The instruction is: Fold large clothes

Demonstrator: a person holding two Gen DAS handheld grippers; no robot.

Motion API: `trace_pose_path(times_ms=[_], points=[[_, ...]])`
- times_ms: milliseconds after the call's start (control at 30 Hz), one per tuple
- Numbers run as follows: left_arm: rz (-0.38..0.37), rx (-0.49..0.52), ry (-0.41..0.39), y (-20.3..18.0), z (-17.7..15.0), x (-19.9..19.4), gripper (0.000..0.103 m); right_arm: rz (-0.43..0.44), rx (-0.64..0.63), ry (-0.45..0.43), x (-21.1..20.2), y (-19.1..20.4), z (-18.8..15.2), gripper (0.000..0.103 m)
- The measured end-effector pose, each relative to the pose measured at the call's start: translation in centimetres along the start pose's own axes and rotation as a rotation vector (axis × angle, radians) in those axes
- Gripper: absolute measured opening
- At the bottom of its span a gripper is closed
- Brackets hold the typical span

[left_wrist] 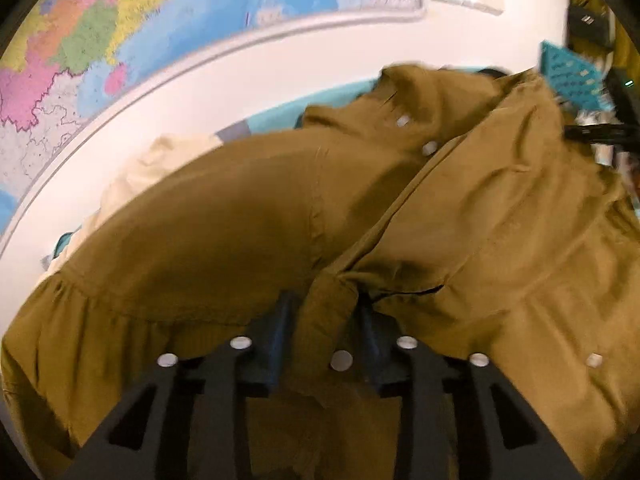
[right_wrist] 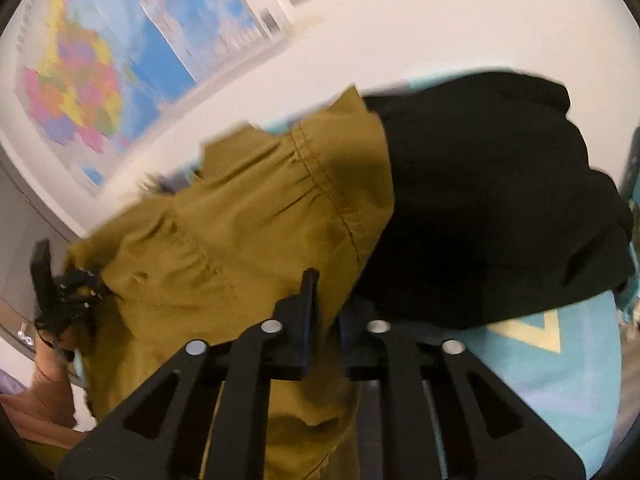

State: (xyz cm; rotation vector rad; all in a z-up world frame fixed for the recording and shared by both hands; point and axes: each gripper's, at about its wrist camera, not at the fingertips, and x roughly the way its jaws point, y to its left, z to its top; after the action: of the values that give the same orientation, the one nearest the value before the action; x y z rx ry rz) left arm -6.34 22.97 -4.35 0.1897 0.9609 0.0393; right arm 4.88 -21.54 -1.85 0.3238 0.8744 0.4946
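Observation:
A large mustard-brown button-up garment (left_wrist: 248,216) with white buttons fills the left wrist view. My left gripper (left_wrist: 326,312) is shut on a bunched fold of its button edge and holds it up. In the right wrist view the same garment (right_wrist: 240,232) shows a gathered seam. My right gripper (right_wrist: 324,304) is shut on its cloth, which hangs between and below the fingers. The other gripper (right_wrist: 56,288) and a hand show at the left edge of the right wrist view.
A black garment (right_wrist: 480,208) lies on a light-blue patterned cover (right_wrist: 560,360) at the right. A cream cloth (left_wrist: 160,168) lies behind the brown garment. A wall map (left_wrist: 120,32) hangs on the white wall. Dark equipment (left_wrist: 600,128) stands at the far right.

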Motion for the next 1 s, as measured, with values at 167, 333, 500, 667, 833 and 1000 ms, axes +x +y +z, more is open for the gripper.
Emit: trace_pose_path(times_ms=[167,333,500,667,833,1000], points=[[-0.044,-0.064,0.01,0.5,-0.1,0.7,0.048,-0.119,-0.047,-0.122,-2.7,2.2,-0.2,0.044],[-0.017,-0.07,-0.075,1.0,-1.5,-2.9,0.063,-0.044,-0.22,-0.22,-5.6,9.2,-0.8,0.044],[0.072,-0.097,-0.174,2.5,-3.8,-7.8,0.071,0.148,-0.429,-0.075,0.0,18.3,-1.4,0.044],[0.229,-0.183,-0.189,6.2,-6.9,-11.6,0.079,0.216,-0.515,0.09,8.2,23.7,-1.9,0.044],[0.318,-0.279,-0.172,9.9,-9.8,-13.2,0.082,0.149,-0.429,0.181,13.1,22.3,-1.8,0.045],[0.342,-0.293,-0.105,11.2,-11.0,-11.6,0.082,0.169,-0.43,0.143,10.5,23.2,-2.7,0.057]])
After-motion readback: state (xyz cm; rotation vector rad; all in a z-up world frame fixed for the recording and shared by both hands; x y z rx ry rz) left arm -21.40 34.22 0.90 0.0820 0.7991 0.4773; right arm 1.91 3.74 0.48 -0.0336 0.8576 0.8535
